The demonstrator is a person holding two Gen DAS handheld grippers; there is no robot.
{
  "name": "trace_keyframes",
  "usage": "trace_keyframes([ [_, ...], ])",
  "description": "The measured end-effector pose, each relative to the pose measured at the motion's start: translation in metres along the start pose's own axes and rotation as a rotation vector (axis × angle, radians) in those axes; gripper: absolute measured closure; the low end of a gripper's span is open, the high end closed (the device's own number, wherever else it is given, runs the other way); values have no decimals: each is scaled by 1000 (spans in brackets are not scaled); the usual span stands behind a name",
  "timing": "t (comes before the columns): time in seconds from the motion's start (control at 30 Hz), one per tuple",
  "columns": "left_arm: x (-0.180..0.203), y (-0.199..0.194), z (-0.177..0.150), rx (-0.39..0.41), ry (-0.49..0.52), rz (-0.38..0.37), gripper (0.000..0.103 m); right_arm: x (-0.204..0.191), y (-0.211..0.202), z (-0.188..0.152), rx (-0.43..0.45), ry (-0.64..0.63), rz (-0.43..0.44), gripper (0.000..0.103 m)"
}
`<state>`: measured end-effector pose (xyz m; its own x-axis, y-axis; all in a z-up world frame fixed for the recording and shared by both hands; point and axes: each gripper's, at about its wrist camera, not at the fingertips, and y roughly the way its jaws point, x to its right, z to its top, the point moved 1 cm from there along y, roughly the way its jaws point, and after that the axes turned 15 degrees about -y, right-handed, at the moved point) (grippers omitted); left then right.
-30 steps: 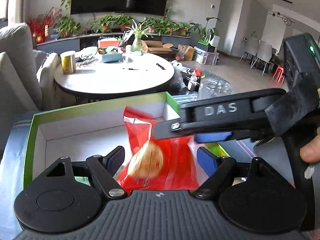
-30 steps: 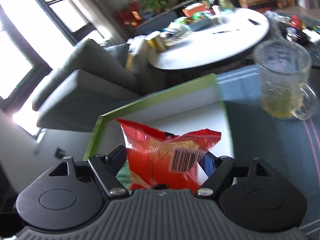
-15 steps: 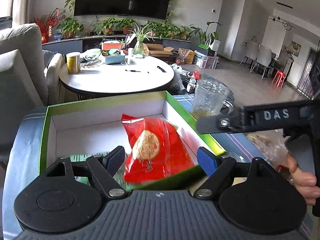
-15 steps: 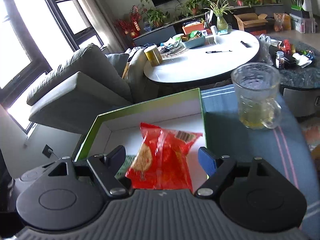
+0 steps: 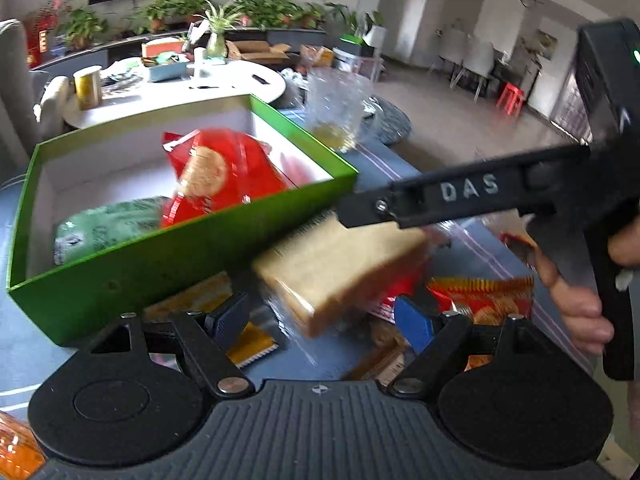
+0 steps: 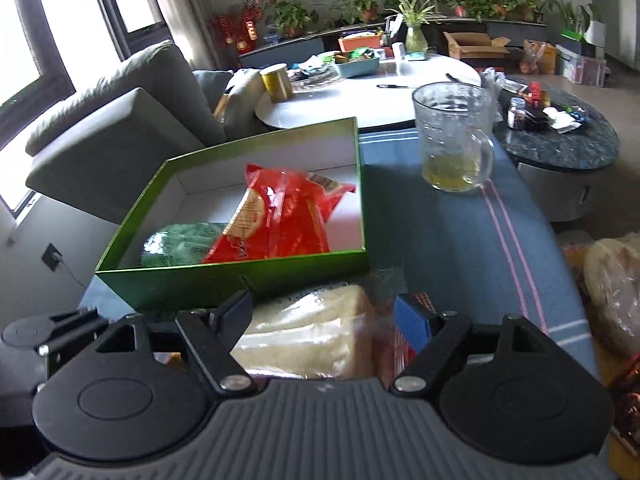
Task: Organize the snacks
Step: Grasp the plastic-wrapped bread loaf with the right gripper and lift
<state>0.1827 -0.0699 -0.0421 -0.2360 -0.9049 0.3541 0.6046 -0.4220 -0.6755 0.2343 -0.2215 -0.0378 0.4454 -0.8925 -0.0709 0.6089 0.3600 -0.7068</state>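
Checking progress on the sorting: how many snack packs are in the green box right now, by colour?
Red packs: 1, the red biscuit pack
Green packs: 1, the green pack
Total in the green box: 2
The wrapped bread and other packs are outside the box, not counted.

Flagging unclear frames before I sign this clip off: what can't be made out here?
- Bread pack, left wrist view: motion-blurred, label unreadable; the right tongs cross its top.
- Snack packets beside it: blurred and partly behind the tongs' fingers.
- Green packet in the green box, right wrist view: half hidden under the red packet.
- Bag, right edge: cut off.
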Motion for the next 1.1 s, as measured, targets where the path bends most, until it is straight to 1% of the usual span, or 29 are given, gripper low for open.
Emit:
trace_keyframes([
  [0.23,-3,13,-1,-18,-38,12,25,3,3,-8,-18,27,1,24],
  [0.3,-4,15,-1,-17,-46,9,25,3,1,-9,-7,34,-4,24],
  [0.37,-3,17,-1,-16,-46,2,25,7,-3,-9,17,55,8,24],
  [0.43,-3,19,-1,-17,-48,-1,25,12,-5,-8,35,78,-11,24],
  [0.5,-5,22,0,-17,-59,-2,28,15,0,-10,33,93,-37,23],
  [0.53,-6,24,0,-21,-67,-5,31,17,4,-11,21,96,-25,23],
  [0.57,-7,25,1,-29,-75,-10,37,18,9,-11,3,100,4,23],
  [0.63,-6,27,0,-36,-79,-20,40,19,16,-13,-15,125,72,23],
  [0.67,-5,26,-1,-31,-75,-20,40,18,17,-14,-15,120,89,23],
  [0.73,-2,21,-2,-5,-61,-16,41,11,16,-12,-10,84,85,25],
  [0.83,-1,11,-2,18,-63,-32,42,8,8,-12,-3,61,55,38],
  [0.87,0,6,-3,26,-66,-41,42,8,4,-13,6,66,55,40],
  [0.97,7,-7,-3,68,-51,-52,42,11,-11,-16,40,90,64,41],
  [1.1,17,-29,-4,140,1,-36,41,3,-33,-13,94,67,54,41],
])
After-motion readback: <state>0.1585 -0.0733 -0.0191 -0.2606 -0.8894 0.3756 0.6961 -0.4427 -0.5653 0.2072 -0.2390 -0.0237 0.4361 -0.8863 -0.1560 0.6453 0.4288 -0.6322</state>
